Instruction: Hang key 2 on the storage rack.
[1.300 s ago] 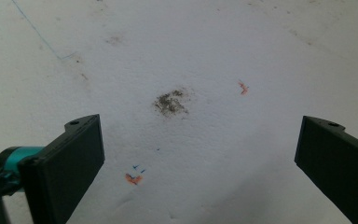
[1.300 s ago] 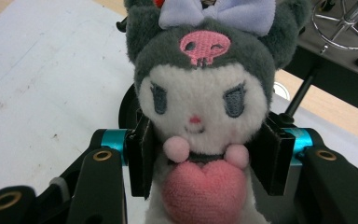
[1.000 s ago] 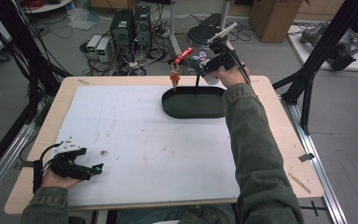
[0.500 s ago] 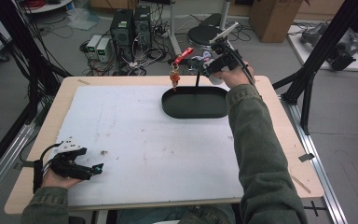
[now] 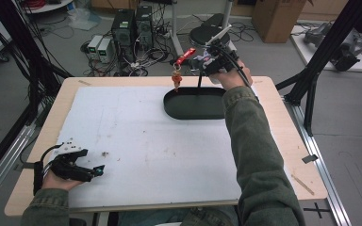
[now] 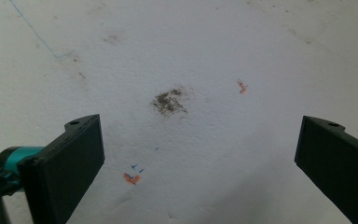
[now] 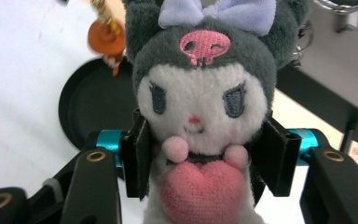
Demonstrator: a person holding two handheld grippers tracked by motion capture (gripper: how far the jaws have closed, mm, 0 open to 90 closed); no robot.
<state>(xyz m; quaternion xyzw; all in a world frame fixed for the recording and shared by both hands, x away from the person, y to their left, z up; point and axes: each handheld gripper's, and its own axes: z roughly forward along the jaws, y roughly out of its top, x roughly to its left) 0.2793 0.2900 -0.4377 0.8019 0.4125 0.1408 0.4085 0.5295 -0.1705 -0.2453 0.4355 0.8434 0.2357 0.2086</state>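
Observation:
A grey and white plush toy (image 7: 200,107) with a lilac bow and a pink heart sits between the jaws of my right gripper (image 7: 205,158). The jaws have just been opening a little, and the pads still lie against the toy's sides. In the high view the right gripper (image 5: 207,63) holds the plush toy (image 5: 201,61) up at the table's far edge, above a black oval stand base (image 5: 193,106). An orange charm (image 5: 176,77) hangs from a red arm (image 5: 186,55) beside it. My left gripper (image 5: 96,172) rests at the near left, jaws wide apart over bare white mat (image 6: 200,158).
A thin black rod (image 5: 199,80) rises from the oval base (image 7: 93,107). The orange charm (image 7: 105,39) dangles close left of the toy. The white mat (image 5: 136,141) has small stains (image 6: 170,100). Computers and cables lie on the floor behind the table.
The right hand has barely shifted at the stand, still with the toy. The left gripper lies where it was.

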